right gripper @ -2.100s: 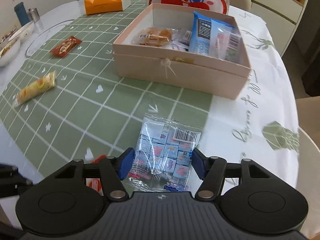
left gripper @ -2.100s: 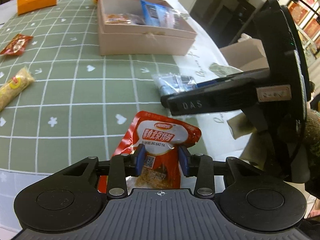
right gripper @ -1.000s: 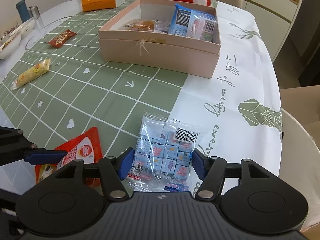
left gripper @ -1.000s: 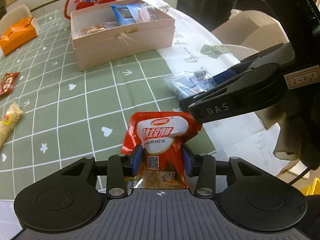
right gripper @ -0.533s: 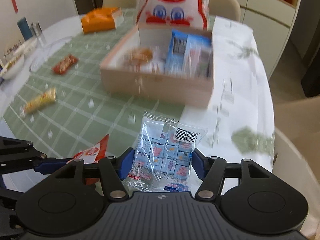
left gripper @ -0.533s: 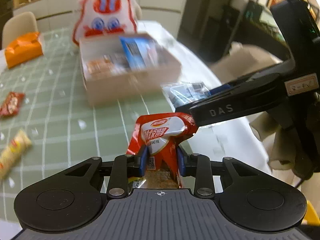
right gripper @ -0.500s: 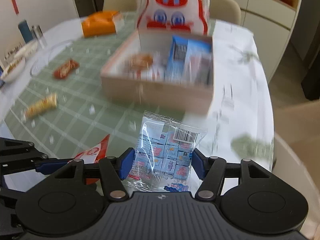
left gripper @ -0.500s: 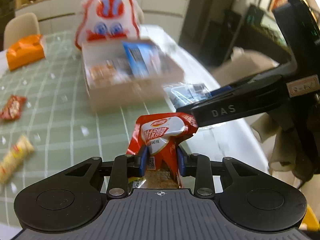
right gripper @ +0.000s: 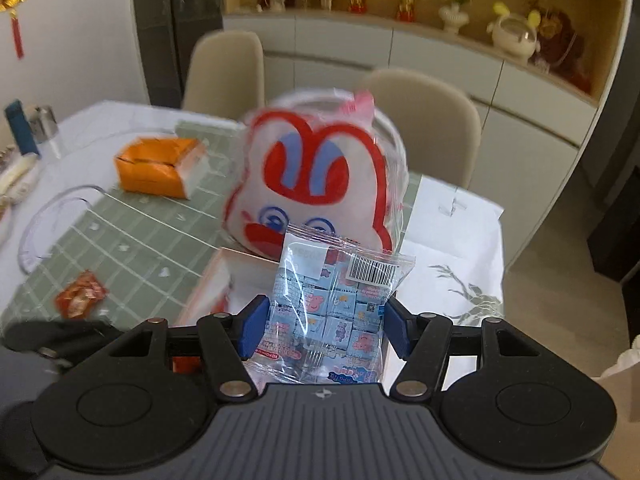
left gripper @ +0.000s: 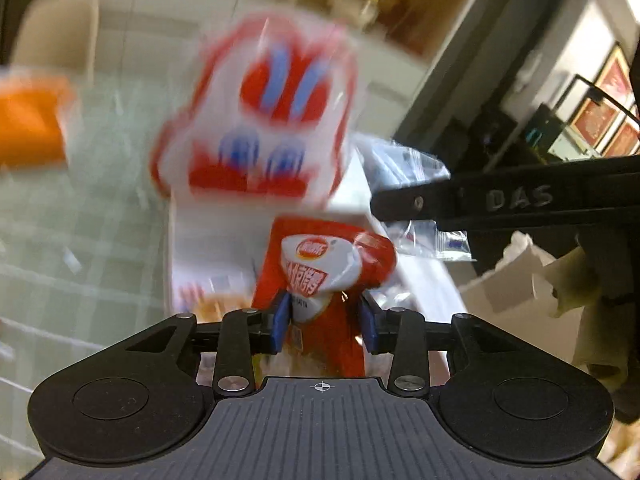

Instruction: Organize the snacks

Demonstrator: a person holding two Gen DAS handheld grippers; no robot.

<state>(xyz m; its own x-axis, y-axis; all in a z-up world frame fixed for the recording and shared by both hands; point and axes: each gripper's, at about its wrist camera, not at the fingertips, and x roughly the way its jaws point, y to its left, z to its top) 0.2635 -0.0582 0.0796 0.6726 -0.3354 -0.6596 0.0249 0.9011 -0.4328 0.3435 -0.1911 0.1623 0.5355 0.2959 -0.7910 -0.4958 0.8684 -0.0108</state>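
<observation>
The left gripper [left gripper: 323,322] is holding the red snack pouch [left gripper: 329,276] upright, its jaws having just been opening around it. The right gripper [right gripper: 323,323] is pinching the clear candy bag [right gripper: 334,312], both raised near the pink box [right gripper: 224,276].

snack pouch [left gripper: 320,268]: red with a white patch
candy bag [right gripper: 332,308]: clear, little light blue squares inside
bunny bag [right gripper: 316,184]: white, red and blue
tablecloth [right gripper: 132,236]: green, white grid lines
box, upper left [right gripper: 156,168]: orange
</observation>
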